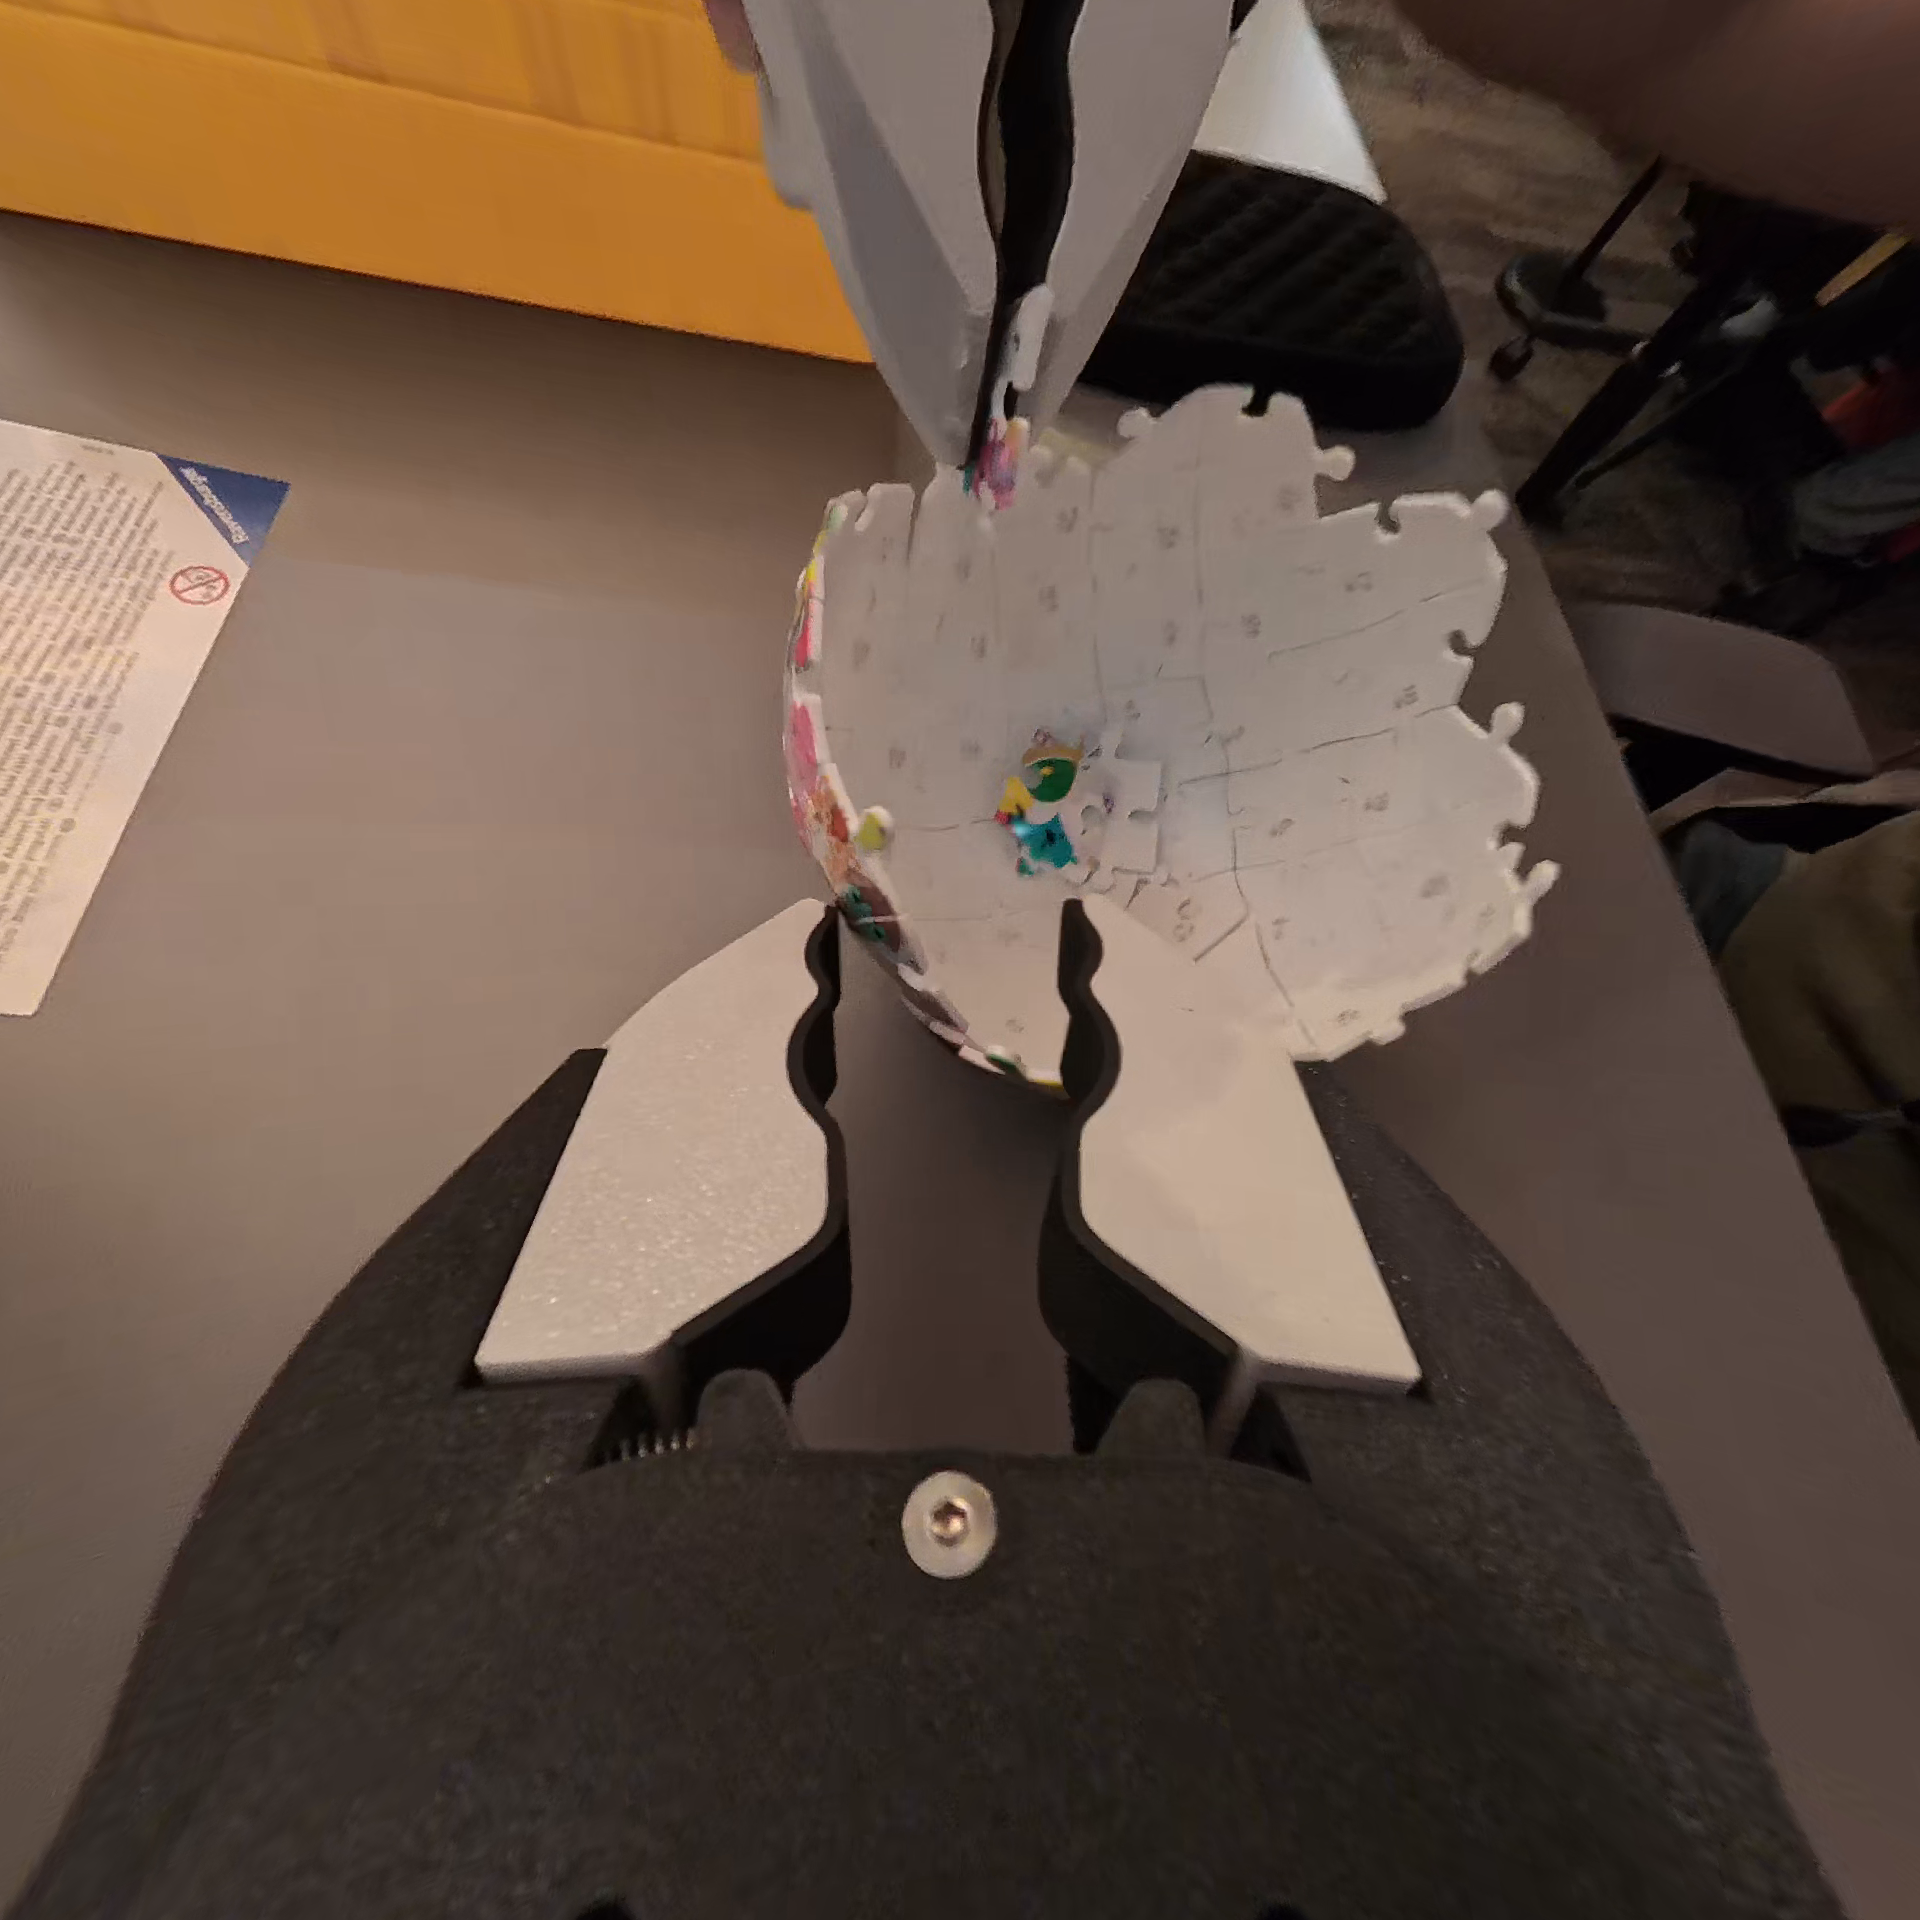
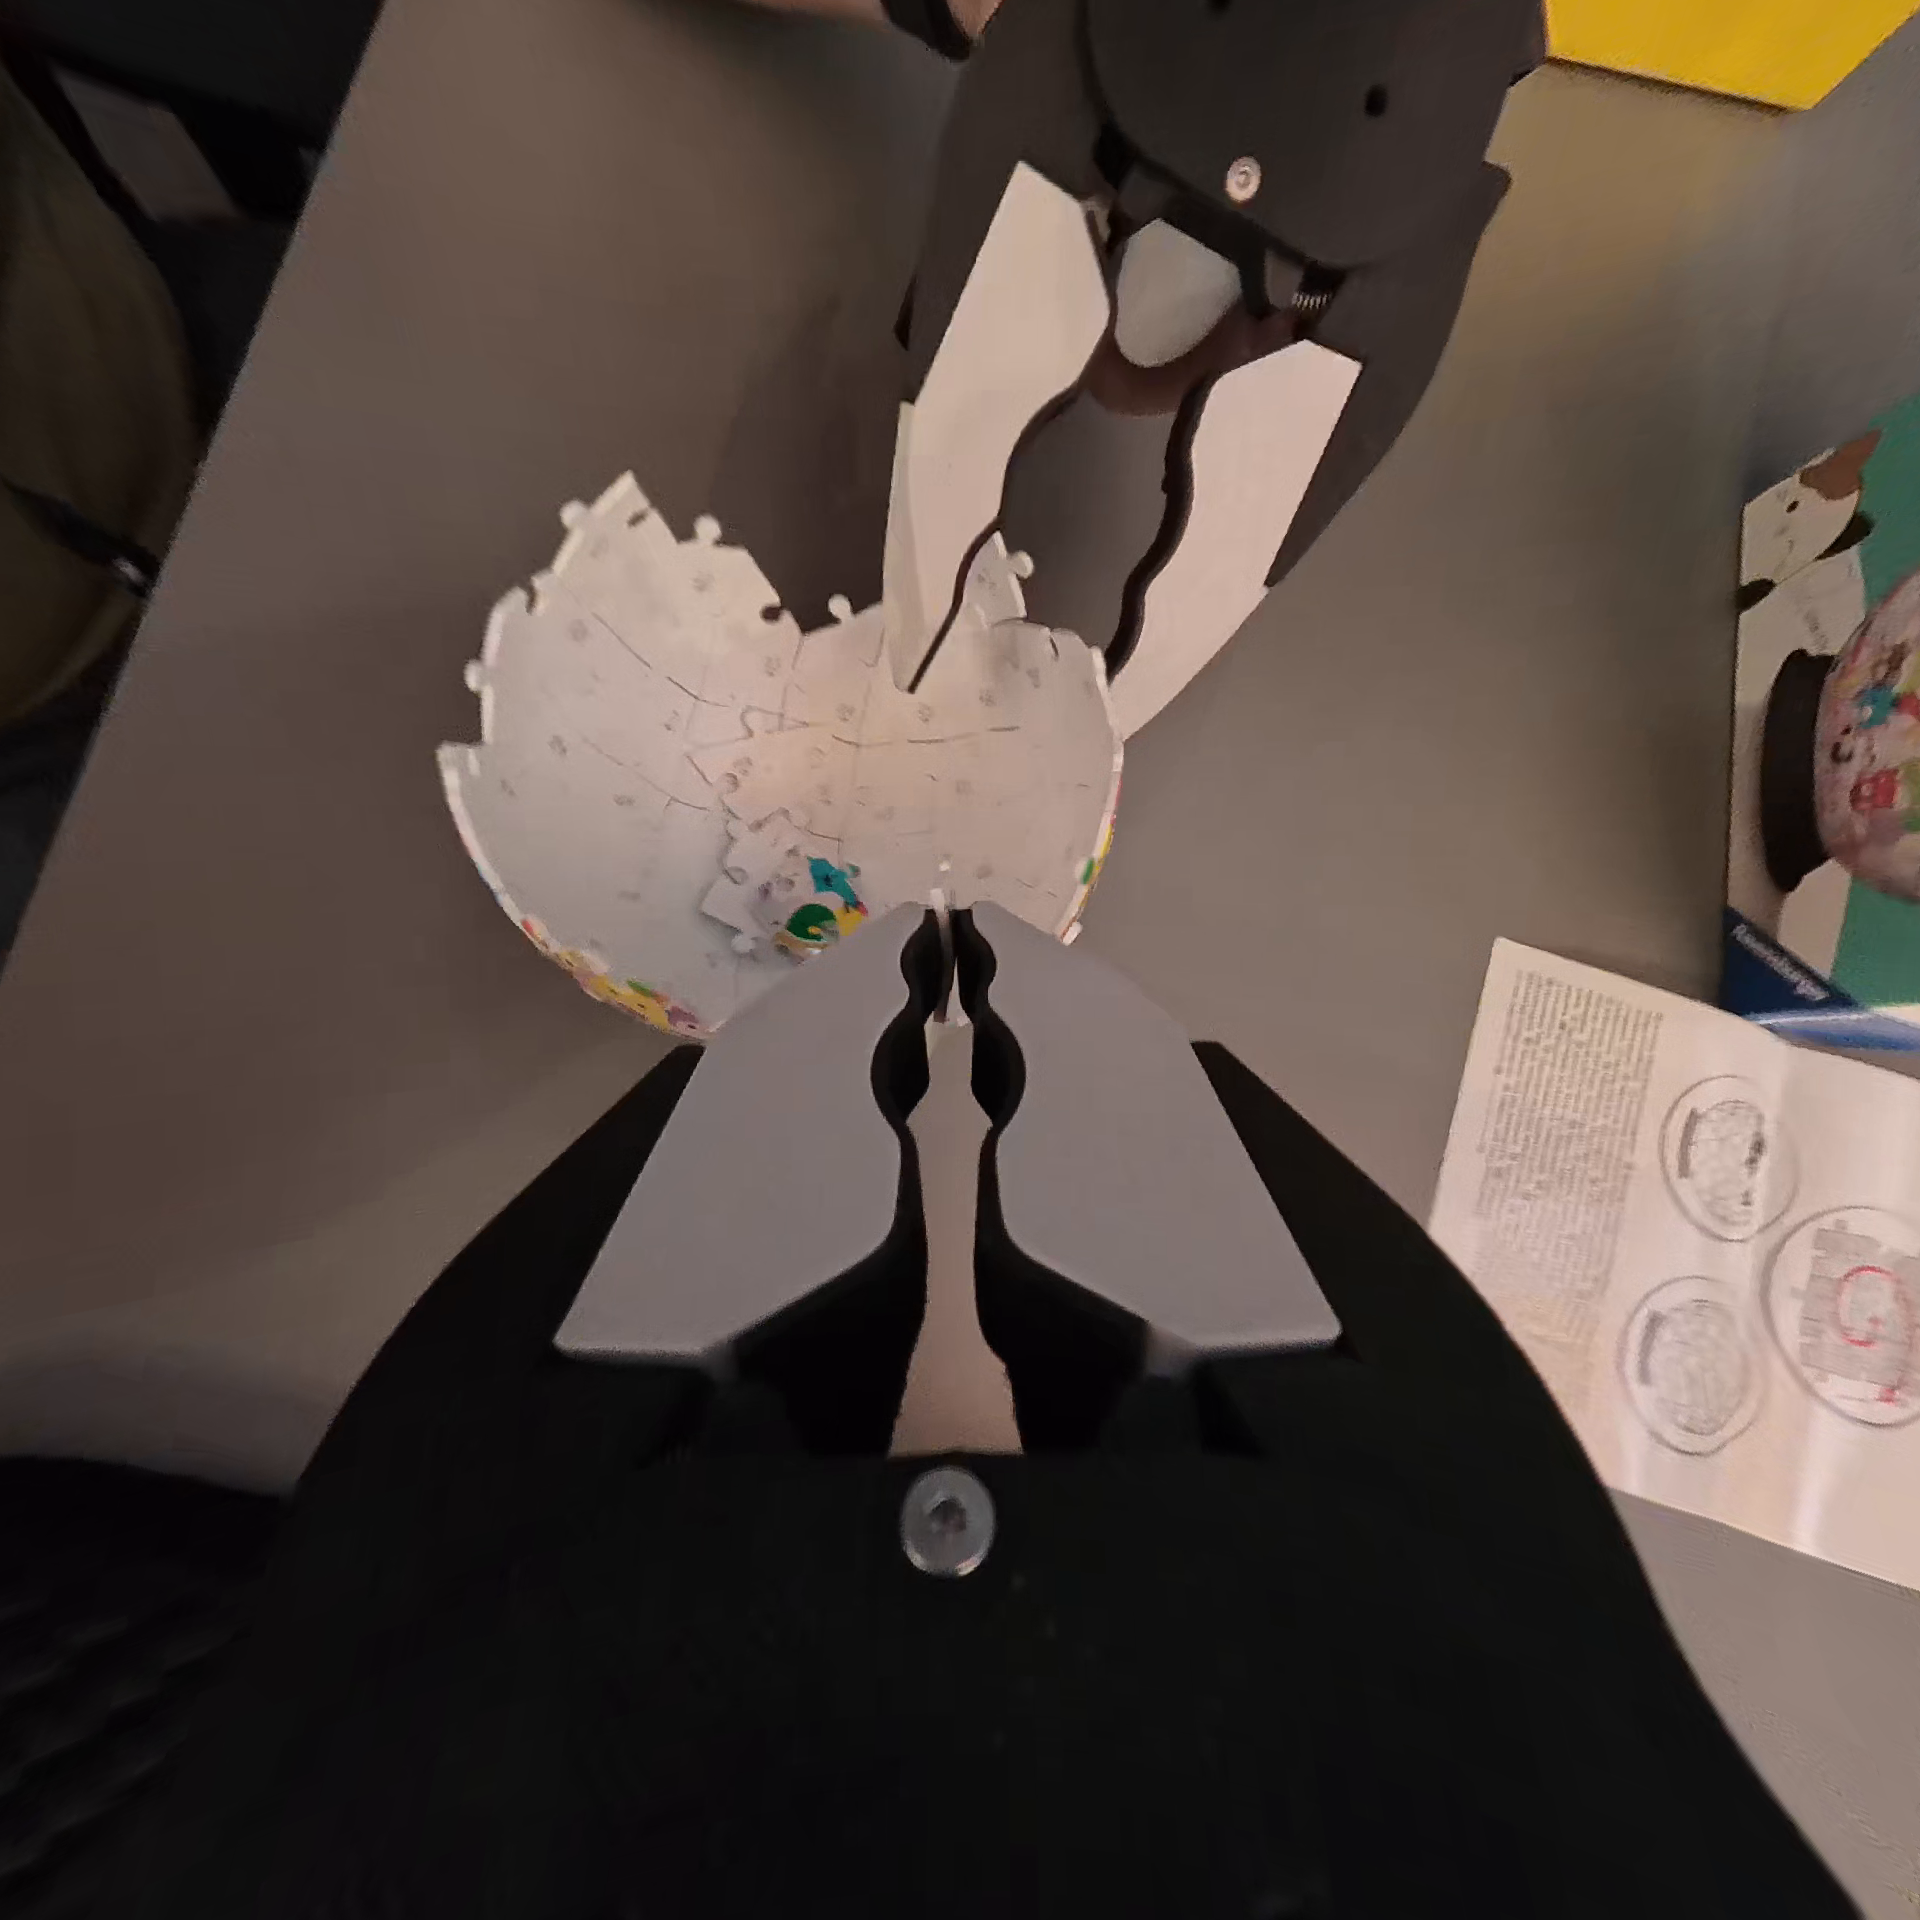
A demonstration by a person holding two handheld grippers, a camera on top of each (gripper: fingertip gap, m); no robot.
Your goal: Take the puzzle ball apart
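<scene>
— Grey table (image 1: pixel 468 790) under everything, as we see it. On the far left in the left wrist view lies a printed leaflet (image 1: pixel 94 686), with a yellow surface (image 1: pixel 364 135) beyond it at the far edge.

— Then comes our left claw (image 1: pixel 945 925). How do we call it?

— Spread apart. Its two fingers straddle the near rim of the puzzle ball (image 1: pixel 1195 727), one outside the coloured shell, one inside the white bowl. We cannot tell whether either finger touches it.

— And the ball itself?

— Only a part of it holds together: an open bowl of joined pieces, white inside, coloured outside, with a jagged edge of tabs. It sits in the middle, between the two claws. A few loose pieces (image 1: pixel 1049 810) lie in its bottom.

— Our right claw (image 2: pixel 943 925)?

— Closed on a piece (image 2: pixel 940 961) at the rim of the bowl; a thin white edge shows between its tips in the right wrist view.

— Further right in that view?

— The leaflet's diagram page, and past it a box (image 2: pixel 1829 748) with a picture of a ball on it.
</scene>
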